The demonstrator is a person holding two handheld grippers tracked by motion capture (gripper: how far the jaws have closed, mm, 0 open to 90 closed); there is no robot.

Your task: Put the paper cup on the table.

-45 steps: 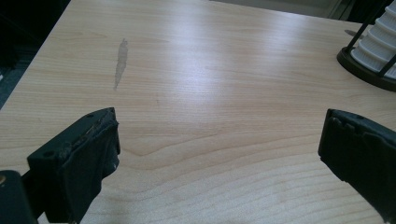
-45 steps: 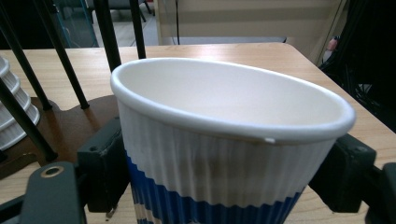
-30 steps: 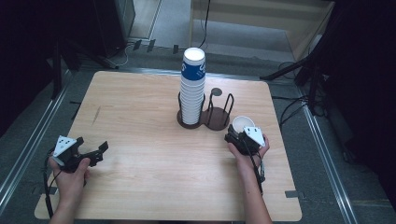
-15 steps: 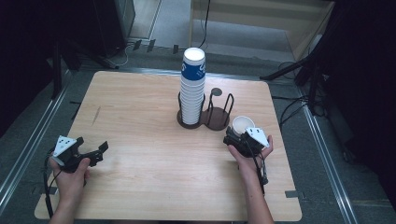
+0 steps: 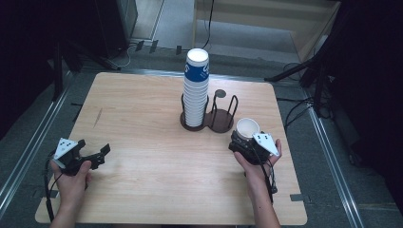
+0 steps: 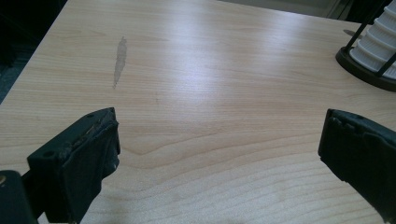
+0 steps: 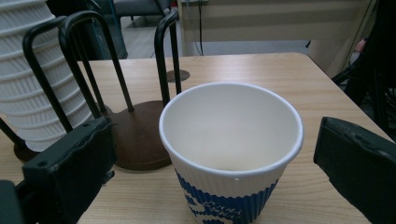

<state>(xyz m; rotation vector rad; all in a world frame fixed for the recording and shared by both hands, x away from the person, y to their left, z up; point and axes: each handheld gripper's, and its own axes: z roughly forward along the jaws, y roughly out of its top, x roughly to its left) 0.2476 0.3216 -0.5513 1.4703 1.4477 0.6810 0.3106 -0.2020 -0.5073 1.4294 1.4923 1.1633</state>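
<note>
While your jaws stand wide: one loose paper cup, both grippers empty.

Your right gripper (image 7: 210, 163), lower right of the high view, has just been opening; its jaws now stand apart on either side of the paper cup (image 7: 231, 149) with clear gaps, pads not pressing it. Cup upright on the table (image 5: 142, 118), just beside the dark wire cup holder (image 5: 223, 116), whose other ring bears the tall cup stack (image 5: 196, 88). Your left gripper (image 6: 219, 154), lower left, jaws wide, nothing between them, over bare wood. Surface: pale wooden tabletop with one grey streak (image 6: 120, 60). Room: dim, cables on grey floor beyond.
</note>
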